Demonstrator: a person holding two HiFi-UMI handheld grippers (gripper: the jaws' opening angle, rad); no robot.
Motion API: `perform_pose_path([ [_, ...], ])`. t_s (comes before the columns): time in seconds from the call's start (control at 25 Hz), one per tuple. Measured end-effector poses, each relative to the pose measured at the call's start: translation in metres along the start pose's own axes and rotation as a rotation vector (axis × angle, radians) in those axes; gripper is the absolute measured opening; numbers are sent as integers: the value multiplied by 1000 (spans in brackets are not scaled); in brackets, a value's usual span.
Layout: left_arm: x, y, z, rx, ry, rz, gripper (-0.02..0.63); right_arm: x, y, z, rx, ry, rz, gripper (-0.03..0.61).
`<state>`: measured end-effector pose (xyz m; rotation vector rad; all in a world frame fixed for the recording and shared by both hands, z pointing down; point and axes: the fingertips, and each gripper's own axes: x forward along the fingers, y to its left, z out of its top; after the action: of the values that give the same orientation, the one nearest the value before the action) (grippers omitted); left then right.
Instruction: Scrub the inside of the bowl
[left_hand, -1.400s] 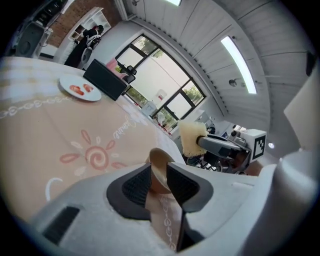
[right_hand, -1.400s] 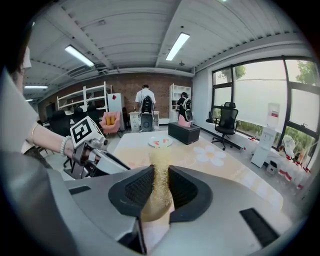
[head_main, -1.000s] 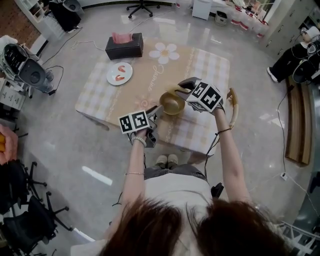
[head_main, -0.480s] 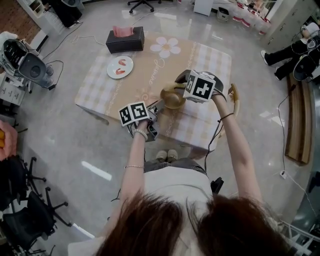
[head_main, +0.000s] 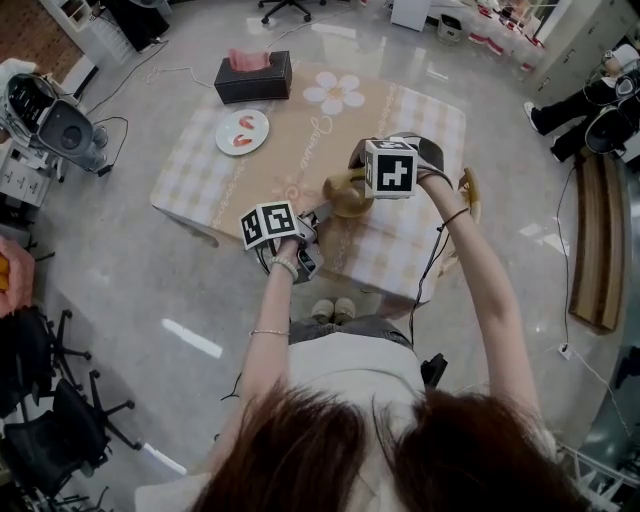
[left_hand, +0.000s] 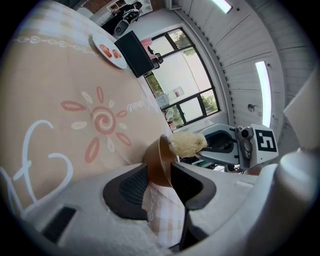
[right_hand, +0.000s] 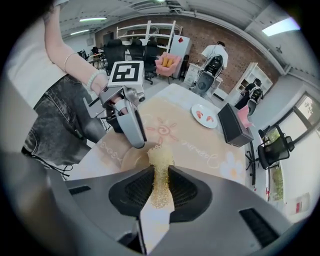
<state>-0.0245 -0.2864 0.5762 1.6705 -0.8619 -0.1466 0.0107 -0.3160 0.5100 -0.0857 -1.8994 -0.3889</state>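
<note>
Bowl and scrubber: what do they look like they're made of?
The bowl, clamped at its rim by the left gripper, looks hard and thin-walled, golden brown with a smooth sheen. It could be metal or glossy plastic; I cannot tell which. The scrubber, held in the right gripper, is a pale yellow tangle of fine looped strands, like a mesh scouring pad, probably plastic or thin wire.

Right claw (right_hand: 160, 184) pinching scrubber (right_hand: 161, 159), bowl (right_hand: 130, 157) beyond
</note>
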Motion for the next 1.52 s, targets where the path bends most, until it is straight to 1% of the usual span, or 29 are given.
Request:
perform_pose_path([
  [0.16,1,1,-3,-21,15,-4,140,2,0,1,-99,60,38,78],
  [0.4,2,0,-7,-43,38,-14,140,5,-5,3,-209,130,80,78],
  [0.64,2,1,-6,-57,42,-32,140,13,-5,5,-281,171,107,78],
  [0.92,4,2,-11,-88,66,-33,138,20,-3,3,-394,249,134,78],
  [1.08,6,2,-11,-102,67,-37,129,23,-1,0,-450,291,150,78],
  [1.24,7,1,-11,-112,69,-43,121,27,-3,0,-478,315,153,78],
  [1.52,7,1,-11,-130,58,-53,112,28,-7,-3,-453,316,140,78],
])
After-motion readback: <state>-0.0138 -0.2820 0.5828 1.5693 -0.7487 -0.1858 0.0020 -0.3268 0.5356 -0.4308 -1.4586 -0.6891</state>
